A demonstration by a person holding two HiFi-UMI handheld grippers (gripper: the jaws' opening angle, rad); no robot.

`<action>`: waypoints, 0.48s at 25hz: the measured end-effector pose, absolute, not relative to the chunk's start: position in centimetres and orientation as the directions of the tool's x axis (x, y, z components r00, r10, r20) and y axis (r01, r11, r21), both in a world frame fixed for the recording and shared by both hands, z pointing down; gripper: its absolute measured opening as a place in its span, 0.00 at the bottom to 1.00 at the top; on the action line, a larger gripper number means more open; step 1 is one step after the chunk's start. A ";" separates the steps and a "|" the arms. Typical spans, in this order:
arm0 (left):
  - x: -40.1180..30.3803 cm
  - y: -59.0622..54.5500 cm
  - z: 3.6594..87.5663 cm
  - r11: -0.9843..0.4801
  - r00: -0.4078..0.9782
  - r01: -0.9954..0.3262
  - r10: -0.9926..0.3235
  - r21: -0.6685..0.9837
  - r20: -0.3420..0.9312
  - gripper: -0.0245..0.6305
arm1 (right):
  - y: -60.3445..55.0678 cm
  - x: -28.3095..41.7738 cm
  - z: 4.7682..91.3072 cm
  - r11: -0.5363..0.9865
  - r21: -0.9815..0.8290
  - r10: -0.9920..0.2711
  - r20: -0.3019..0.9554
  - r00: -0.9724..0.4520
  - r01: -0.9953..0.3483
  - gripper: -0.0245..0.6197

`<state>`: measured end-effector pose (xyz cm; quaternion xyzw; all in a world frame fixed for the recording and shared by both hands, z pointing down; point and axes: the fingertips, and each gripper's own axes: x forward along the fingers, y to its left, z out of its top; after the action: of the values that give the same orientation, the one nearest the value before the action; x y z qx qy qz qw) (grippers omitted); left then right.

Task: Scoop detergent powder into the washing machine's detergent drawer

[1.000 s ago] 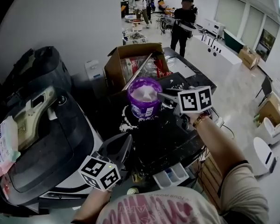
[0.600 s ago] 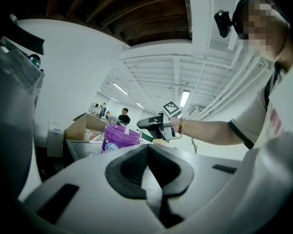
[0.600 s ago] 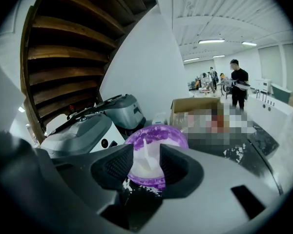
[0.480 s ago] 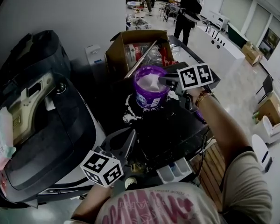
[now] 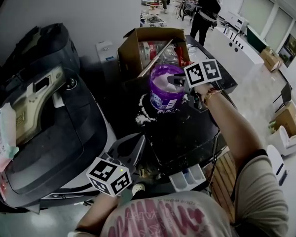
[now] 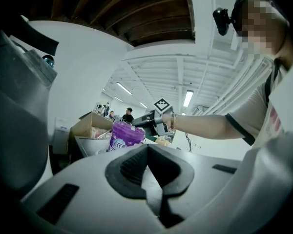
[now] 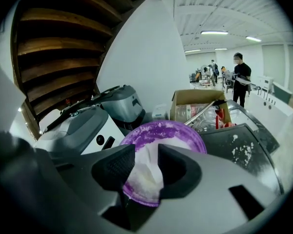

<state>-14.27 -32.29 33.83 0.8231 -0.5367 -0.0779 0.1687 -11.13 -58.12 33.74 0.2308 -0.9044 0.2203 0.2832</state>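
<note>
Powder (image 5: 163, 78), white and clumpy, is filling the round purple tub (image 5: 164, 98) on the glossy dark washer top (image 5: 185, 135), beyond the near white drawer (image 5: 187, 178). Right gripper (image 7: 146, 150) is hovering above, jaws just narrowing yet wide, gripping nothing; left gripper (image 6: 147, 146) is sitting closed, empty.

Your tub (image 5: 163, 97) stands open on top — free from above. The cardboard box (image 5: 133, 56) crowds just behind it.
</note>
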 end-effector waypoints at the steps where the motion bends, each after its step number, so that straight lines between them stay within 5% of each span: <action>1: -14.4 -32.2 33.9 -0.365 0.410 -0.858 -0.911 0.362 0.052 0.04 | -58.2 -11.3 33.9 0.799 -0.250 -0.299 0.624 -0.722 -0.547 0.25; 12: -14.7 -31.7 34.4 -0.364 0.414 -0.851 -0.909 0.377 0.057 0.04 | -58.2 -11.6 34.5 0.826 -0.170 -0.307 0.665 -0.681 -0.538 0.06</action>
<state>-14.73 -31.72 34.45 0.8219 -0.5353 -0.0806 0.1771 -11.57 -58.19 34.51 0.2350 -0.8990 0.1789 0.3233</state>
